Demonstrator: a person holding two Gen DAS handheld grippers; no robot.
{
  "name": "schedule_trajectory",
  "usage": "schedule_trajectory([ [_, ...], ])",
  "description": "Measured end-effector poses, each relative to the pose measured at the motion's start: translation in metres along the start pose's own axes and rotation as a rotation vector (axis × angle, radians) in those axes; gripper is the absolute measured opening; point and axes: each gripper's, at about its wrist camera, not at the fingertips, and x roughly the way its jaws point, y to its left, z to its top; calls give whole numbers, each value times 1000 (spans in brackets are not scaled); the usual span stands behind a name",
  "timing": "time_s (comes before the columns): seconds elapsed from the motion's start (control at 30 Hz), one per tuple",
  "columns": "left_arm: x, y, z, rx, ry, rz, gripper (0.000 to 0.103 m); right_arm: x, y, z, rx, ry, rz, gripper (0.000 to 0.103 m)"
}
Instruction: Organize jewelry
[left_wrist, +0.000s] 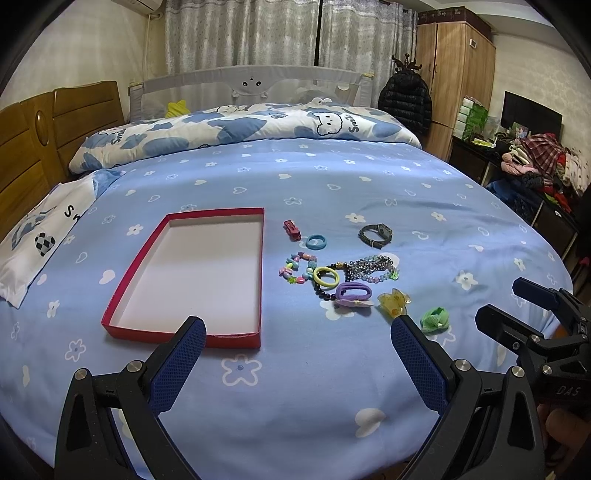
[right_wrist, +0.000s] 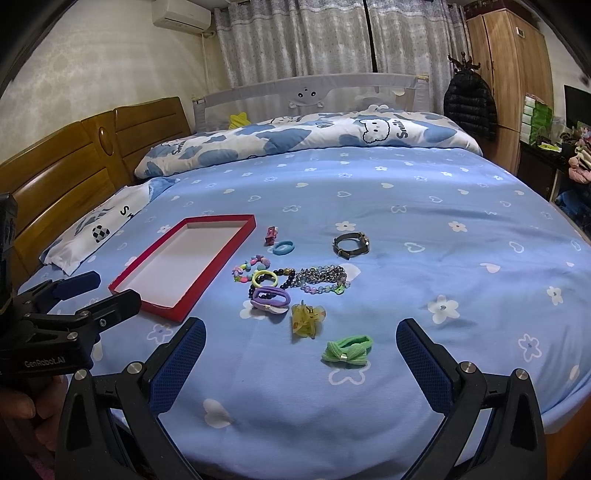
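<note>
A red tray (left_wrist: 255, 273) (right_wrist: 221, 254) with a white bottom lies empty on the blue bed sheet. To its right lie loose pieces: a red clip (left_wrist: 291, 230), a blue ring (left_wrist: 316, 242), a watch (left_wrist: 375, 235) (right_wrist: 351, 243), a coloured bead bracelet (left_wrist: 297, 271), a yellow hair tie (left_wrist: 326, 277), a bead necklace (left_wrist: 373, 267), a purple hair tie (left_wrist: 352, 293), a yellow flower clip (left_wrist: 394, 302) (right_wrist: 306, 319) and a green bow tie (left_wrist: 436, 319) (right_wrist: 347, 350). My left gripper (left_wrist: 299, 339) is open and empty, near the tray's front edge. My right gripper (right_wrist: 301, 341) is open and empty, just short of the green bow.
A folded quilt (left_wrist: 240, 129) and a pillow (left_wrist: 40, 236) lie at the bed's far side and left. A wooden headboard (left_wrist: 33, 147) stands left. A wardrobe (left_wrist: 454, 74) and a desk with clothes (left_wrist: 535, 162) stand right.
</note>
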Motion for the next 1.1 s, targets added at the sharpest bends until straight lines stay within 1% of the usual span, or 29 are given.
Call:
schedule_trajectory([
  [0.67, 2, 1, -1, 4, 4, 0, 101, 2, 4, 0, -2, 4, 6, 102],
  [0.9, 8, 2, -1, -1, 19, -6, 100, 4, 4, -1, 1, 6, 9, 102],
  [0.97, 11, 2, 1, -1, 26, -12, 100, 6, 2, -2, 5, 9, 16, 99],
  [1.1, 20, 5, 5, -7, 48, -29, 95, 13, -2, -2, 17, 23, 27, 97],
])
